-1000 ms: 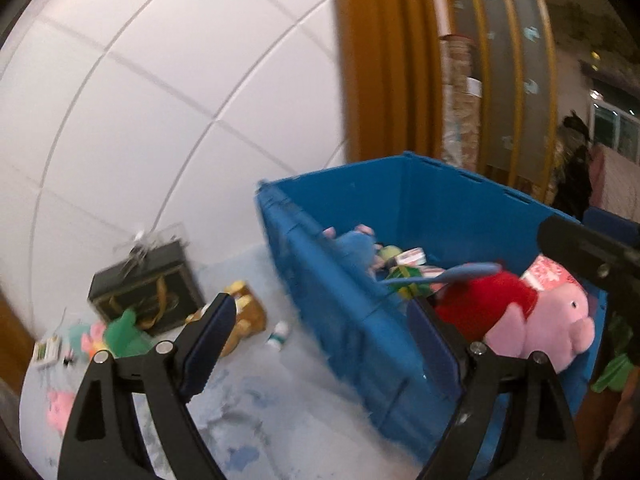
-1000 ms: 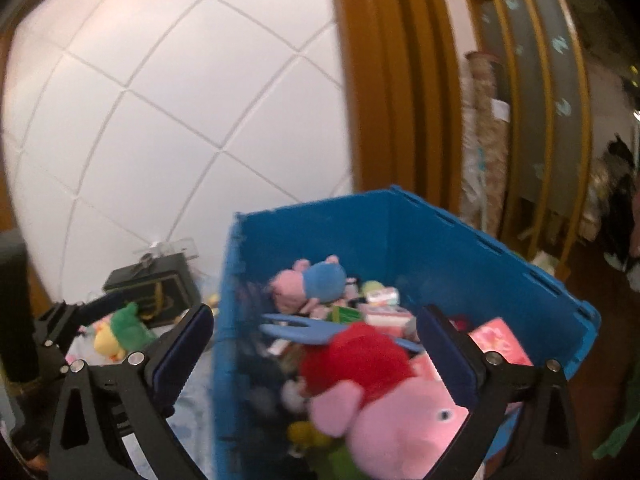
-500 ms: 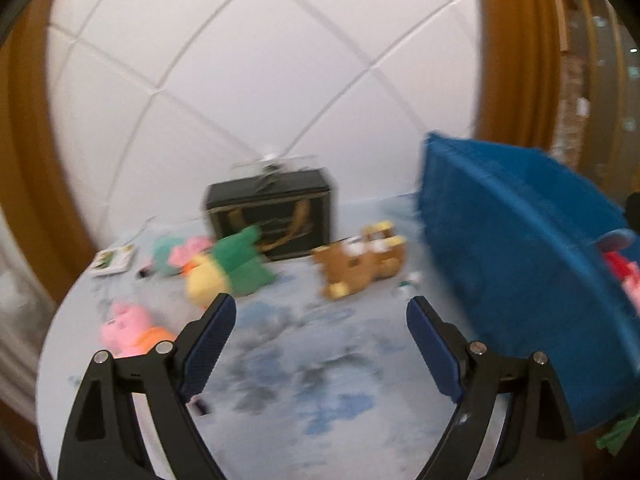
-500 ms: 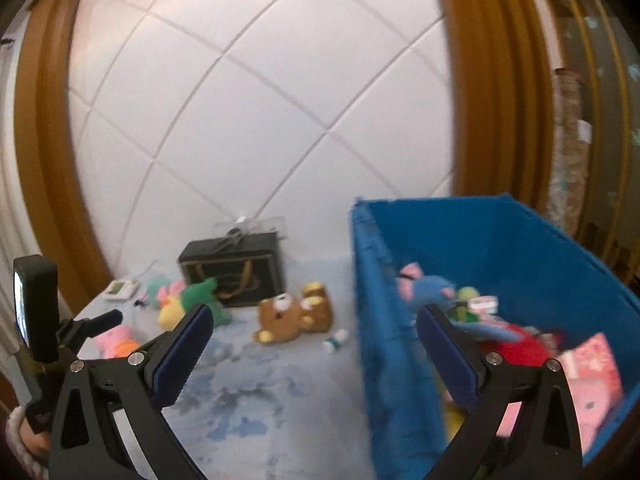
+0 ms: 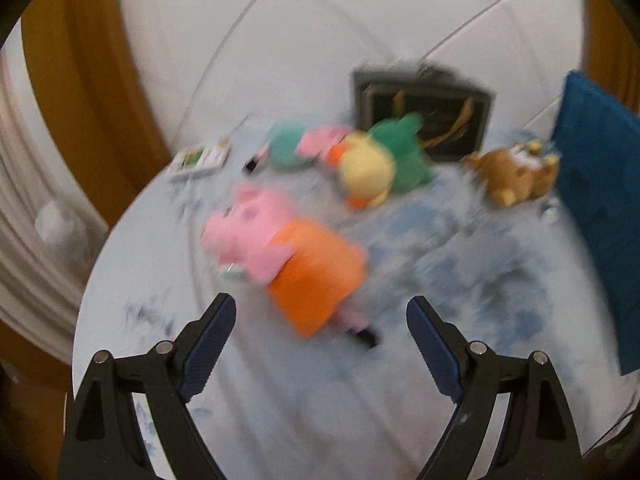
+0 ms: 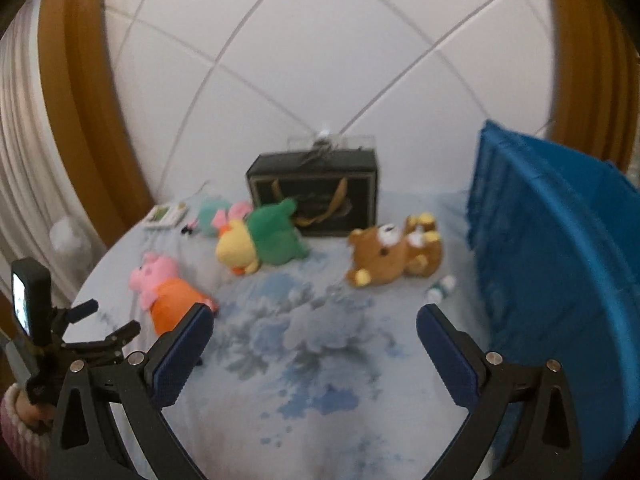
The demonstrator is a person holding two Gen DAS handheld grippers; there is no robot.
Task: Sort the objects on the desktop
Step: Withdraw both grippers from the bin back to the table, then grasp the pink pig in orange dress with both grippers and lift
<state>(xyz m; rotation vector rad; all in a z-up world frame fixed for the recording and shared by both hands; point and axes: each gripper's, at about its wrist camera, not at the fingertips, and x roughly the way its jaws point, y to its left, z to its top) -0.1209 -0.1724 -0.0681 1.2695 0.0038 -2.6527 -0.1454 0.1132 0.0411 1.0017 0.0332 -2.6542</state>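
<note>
Now pink pig plush [image 5: 276, 256] lies on tablecloth [image 5: 460, 280], snout toward 10 o'clock, feet toward 4, just ahead of left gripper [image 5: 320, 320]. Both left and right gripper [image 6: 314, 332] jaws spread, empty. Since a second ago both views swung from blue bin [image 6: 560, 260] to the table.

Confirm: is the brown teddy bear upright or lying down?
Lying down: the brown teddy bear rests on its side on the table.

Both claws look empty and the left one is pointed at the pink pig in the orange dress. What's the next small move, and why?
Probably ease the left claw forward and down so its open jaws straddle the pink pig, then close. The pig lies just ahead of the fingertips, nearest of the toys on the table, apart from the green and yellow plush. The right claw is open too, with nothing between its jaws.
</note>
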